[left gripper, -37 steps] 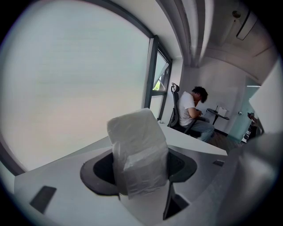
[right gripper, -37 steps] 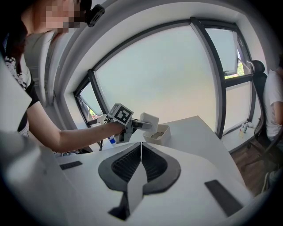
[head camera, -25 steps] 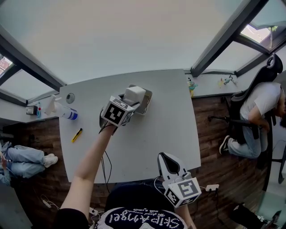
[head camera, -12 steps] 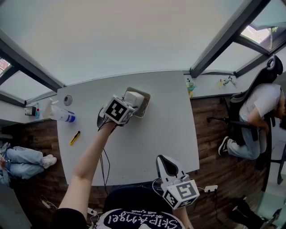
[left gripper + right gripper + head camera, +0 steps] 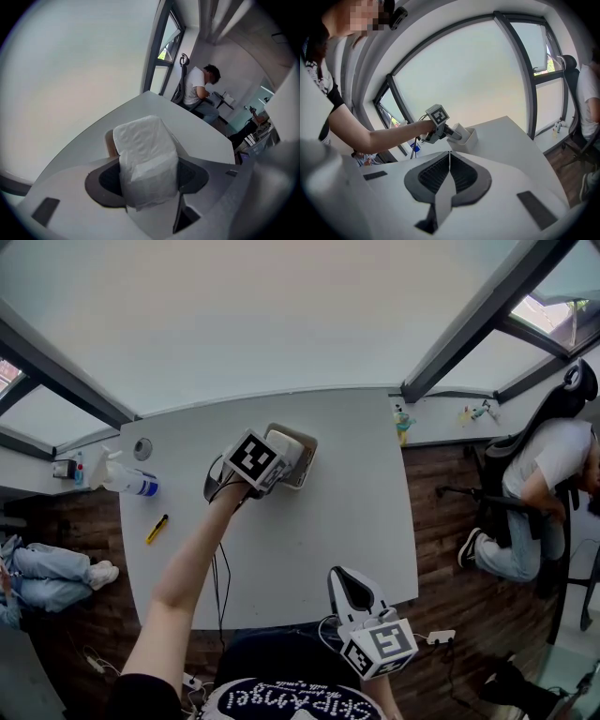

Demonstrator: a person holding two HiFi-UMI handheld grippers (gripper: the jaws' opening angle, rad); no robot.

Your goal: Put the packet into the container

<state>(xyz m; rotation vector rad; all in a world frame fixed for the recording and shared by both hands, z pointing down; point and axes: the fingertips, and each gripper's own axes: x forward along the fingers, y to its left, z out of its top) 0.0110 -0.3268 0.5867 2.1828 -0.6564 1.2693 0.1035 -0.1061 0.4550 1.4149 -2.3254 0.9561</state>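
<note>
My left gripper (image 5: 277,463) is shut on a white packet (image 5: 288,444) and points steeply down over the container (image 5: 307,465), a small open beige box near the table's far middle. In the left gripper view the packet (image 5: 146,157) stands between the dark pads and fills the gap, with a bit of the container's rim (image 5: 109,143) showing behind it. Whether the packet touches the container I cannot tell. My right gripper (image 5: 347,579) rests at the table's near edge, shut and empty (image 5: 450,161). From there I see the left gripper (image 5: 449,132) at the container (image 5: 468,137).
A spray bottle (image 5: 127,482), a round disc (image 5: 142,448) and a yellow cutter (image 5: 157,528) lie at the table's (image 5: 309,540) left side. A black cable (image 5: 223,589) trails off the near edge. A person sits in a chair (image 5: 539,486) at the right, another on the floor (image 5: 47,570) at the left.
My left gripper has tipped more steeply down and sunk a little, bringing the packet lower over the container. My right gripper has stayed put.
</note>
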